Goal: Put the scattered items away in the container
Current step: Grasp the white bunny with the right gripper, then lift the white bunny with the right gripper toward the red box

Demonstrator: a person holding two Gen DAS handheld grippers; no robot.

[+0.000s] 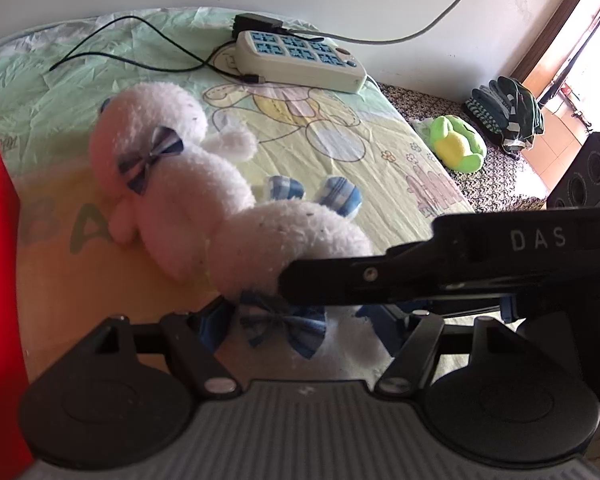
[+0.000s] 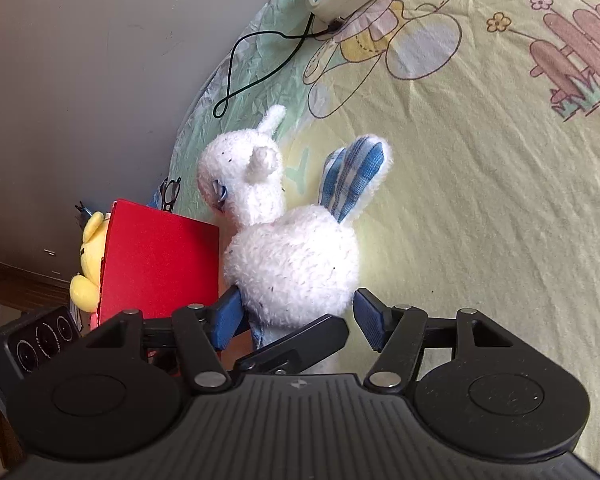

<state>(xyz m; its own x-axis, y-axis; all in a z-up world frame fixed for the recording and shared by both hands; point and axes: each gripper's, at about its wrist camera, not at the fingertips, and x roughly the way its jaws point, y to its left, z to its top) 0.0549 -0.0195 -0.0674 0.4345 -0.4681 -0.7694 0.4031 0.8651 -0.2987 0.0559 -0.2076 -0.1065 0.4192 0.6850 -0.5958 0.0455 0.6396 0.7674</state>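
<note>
Left hand-held gripper (image 1: 296, 320): its blue pads sit on either side of the fluffy white plush rabbit (image 1: 204, 208), at the blue checked bow by its head; the other tool's black finger crosses in front, so whether the pads truly press the plush I cannot tell.
Right hand-held gripper (image 2: 296, 316): parted around the same toy; the left blue pad (image 2: 230, 316) touches the fur, the right one stands clear, so it is not clamped.
White plush rabbit: lies on the bed's pale yellow cartoon-print sheet (image 2: 480, 220), blue checked ears toward the sheet's middle, just beside the container.
Red box-like container (image 2: 156, 264): its wall stands just beside the toy; a yellow plush (image 2: 86, 264) pokes out behind it.
Other scattered item: a green and yellow plush (image 1: 456, 144) lies well apart, near the bed's far edge.
Step in hand: securing the rabbit, seemingly a handover between tools.
Next move calls for: one firm grip, the other tool clear, then a lift over the red wall.
</note>
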